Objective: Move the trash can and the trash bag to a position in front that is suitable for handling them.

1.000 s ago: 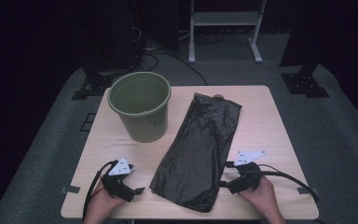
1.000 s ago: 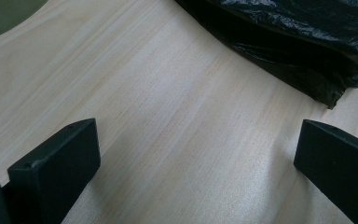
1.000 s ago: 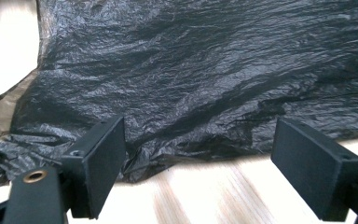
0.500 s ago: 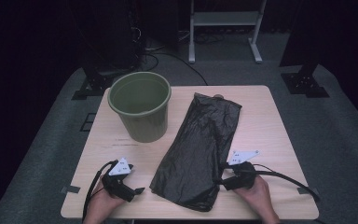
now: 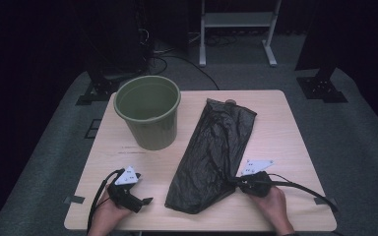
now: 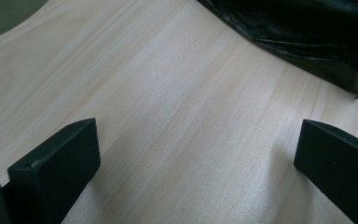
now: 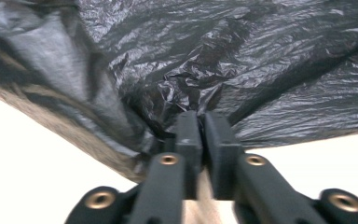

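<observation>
**Bag pinched at its near right edge; bucket lies up and to the left**

High view: your black plastic bag point(image 5: 216, 152) lies flat on the table point(image 5: 285, 123), its long axis running from the near end by your hands up and slightly right, away from you. The green bucket point(image 5: 148, 117) stands upright just left of the bag's far half, apart from it. Your right gripper point(image 5: 237, 182) meets the bag's right edge near its near end, so that hand is the one on the bag. Your left gripper point(image 5: 145, 200) rests on the table left of the bag's near corner, close to it but not touching. From the bag's near end, the bucket is forward and left, so I judge the coming lift has to carry the held edge that way.

Left gripper view: your jaws stand wide apart with nothing but bare wood between them. The bag's near corner point(image 6: 335, 51) lies ahead and to the right of the jaws, the bucket's wall point(image 6: 4, 14) ahead at the far left.

Right gripper view: your jaws are pressed together on a bunched fold of the bag point(image 7: 186, 93), the film puckering right where the tips point(image 7: 203, 122) meet. The bag spreads out ahead of the jaws to both sides, with pale table showing below it.
</observation>
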### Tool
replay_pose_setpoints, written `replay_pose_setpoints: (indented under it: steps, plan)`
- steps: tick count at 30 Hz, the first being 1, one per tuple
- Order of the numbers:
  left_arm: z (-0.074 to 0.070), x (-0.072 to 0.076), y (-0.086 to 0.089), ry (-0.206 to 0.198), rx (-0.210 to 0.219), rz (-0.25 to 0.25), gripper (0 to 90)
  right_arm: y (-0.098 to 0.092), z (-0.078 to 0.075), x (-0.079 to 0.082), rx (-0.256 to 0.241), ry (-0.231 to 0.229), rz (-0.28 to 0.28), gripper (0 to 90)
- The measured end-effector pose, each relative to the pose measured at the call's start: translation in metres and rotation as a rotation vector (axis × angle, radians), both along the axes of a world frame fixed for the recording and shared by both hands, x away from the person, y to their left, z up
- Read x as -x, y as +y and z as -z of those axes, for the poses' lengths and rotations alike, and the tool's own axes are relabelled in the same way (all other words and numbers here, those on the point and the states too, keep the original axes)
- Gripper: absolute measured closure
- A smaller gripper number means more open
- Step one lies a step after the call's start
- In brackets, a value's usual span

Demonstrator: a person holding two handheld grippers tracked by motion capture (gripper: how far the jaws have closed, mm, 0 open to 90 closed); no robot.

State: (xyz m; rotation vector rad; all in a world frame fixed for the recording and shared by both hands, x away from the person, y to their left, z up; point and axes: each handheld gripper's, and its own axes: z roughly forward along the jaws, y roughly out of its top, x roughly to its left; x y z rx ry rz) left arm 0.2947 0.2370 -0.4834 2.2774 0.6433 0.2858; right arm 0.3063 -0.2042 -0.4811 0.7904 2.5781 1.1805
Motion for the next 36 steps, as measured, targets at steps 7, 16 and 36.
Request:
replay_pose_setpoints:
  steps: [7,16,36]
  plan:
    - [0.000,0.000,0.000,0.000,-0.001,0.000,0.0,-0.006,-0.006,0.000,0.023,-0.002,0.023,88.9]
    - [0.000,0.000,0.000,0.000,0.000,-0.001,0.0,-0.020,-0.015,0.005,0.088,-0.015,0.053,88.7]
    - [0.000,0.000,0.000,0.001,-0.002,-0.008,0.0,-0.095,-0.021,0.009,0.043,-0.003,0.237,72.6]
